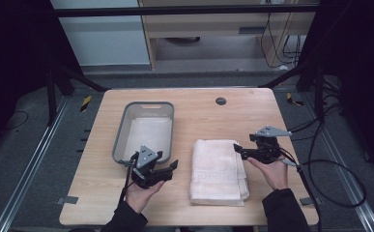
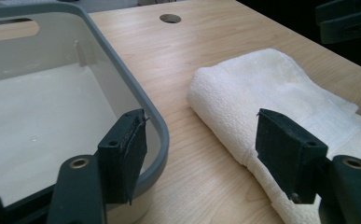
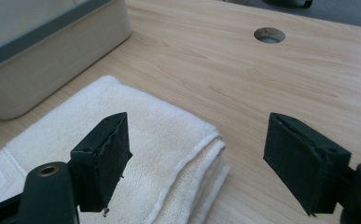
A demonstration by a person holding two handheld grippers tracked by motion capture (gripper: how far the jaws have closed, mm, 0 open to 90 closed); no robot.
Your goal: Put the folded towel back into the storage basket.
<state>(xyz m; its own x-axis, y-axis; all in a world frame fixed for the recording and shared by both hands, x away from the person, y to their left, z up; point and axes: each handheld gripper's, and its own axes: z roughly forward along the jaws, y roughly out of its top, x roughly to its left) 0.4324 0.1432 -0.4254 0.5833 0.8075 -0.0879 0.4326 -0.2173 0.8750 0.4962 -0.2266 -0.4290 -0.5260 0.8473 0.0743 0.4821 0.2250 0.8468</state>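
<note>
Sitting empty beside folded towel (image 1: 218, 170): grey bin (image 1: 122, 126).

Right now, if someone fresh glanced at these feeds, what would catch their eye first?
Probably the folded white towel lying on the wooden table, right of centre. An open gripper flanks it on each side: the left gripper near its left edge, the right gripper at its far right corner, neither holding anything. Next would be the empty grey bin to the towel's left, toward the back.
</note>
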